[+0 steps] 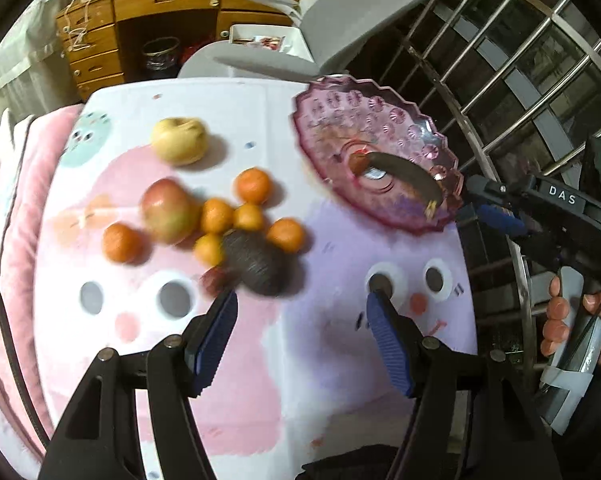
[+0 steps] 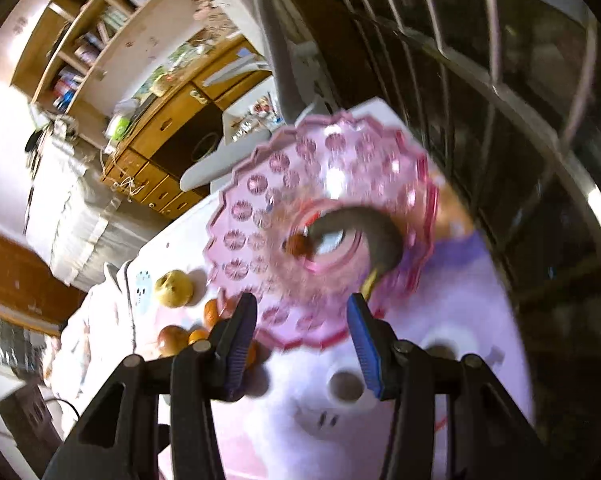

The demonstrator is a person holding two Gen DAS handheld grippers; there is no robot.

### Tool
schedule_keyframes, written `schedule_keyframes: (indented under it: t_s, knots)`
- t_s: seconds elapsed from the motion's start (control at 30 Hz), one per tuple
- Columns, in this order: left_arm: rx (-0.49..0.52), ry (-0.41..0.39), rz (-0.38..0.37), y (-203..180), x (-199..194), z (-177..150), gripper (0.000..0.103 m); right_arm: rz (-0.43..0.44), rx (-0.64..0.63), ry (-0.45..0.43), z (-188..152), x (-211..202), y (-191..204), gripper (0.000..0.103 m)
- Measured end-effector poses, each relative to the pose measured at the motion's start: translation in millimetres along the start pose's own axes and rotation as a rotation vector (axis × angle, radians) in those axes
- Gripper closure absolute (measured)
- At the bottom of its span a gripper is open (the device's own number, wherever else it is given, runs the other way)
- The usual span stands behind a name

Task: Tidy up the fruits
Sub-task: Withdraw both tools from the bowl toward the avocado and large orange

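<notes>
A pink glass dish [image 1: 380, 128] stands at the table's far right and holds a dark, overripe banana [image 1: 408, 176] and a small red-brown fruit [image 1: 356, 162]. Left of it on the cloth lie a yellow apple [image 1: 178, 140], a red-green apple [image 1: 166, 210], several oranges [image 1: 252, 186] and a dark oval fruit [image 1: 256, 264]. My left gripper [image 1: 300, 300] hangs open just in front of the dark fruit, with nothing between its fingers. My right gripper [image 2: 300, 308] is open over the near rim of the dish [image 2: 320, 152], holding nothing. The banana [image 2: 384, 236] lies beyond it.
The table [image 1: 228, 360] wears a pink and white cartoon cloth. A metal window grille [image 1: 500, 60] runs along its right side. A grey chair [image 1: 340, 12] and a wooden desk [image 1: 148, 8] stand behind. A hand [image 1: 560, 320] holds the right gripper's handle at the right edge.
</notes>
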State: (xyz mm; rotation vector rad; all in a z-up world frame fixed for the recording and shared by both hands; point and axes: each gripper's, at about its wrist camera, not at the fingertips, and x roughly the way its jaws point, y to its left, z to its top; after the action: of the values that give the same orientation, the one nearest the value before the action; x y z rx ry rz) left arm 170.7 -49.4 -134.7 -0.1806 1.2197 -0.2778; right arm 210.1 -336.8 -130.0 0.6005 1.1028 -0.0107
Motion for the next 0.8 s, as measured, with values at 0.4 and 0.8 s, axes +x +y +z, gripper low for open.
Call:
schedule_keyframes:
  t_s: [0.4, 0.8]
  knots:
    - [0.033, 0.032, 0.046, 99.9, -45.6, -36.3, 0.031, 0.057, 0.268, 0.088, -99.6, 4.1, 42.8, 0.056]
    - [0.107, 0.122, 0.185, 167.9, -30.2, -16.3, 0.018, 0.122, 0.503, 0.221, -138.4, 43.3, 69.0, 0.051]
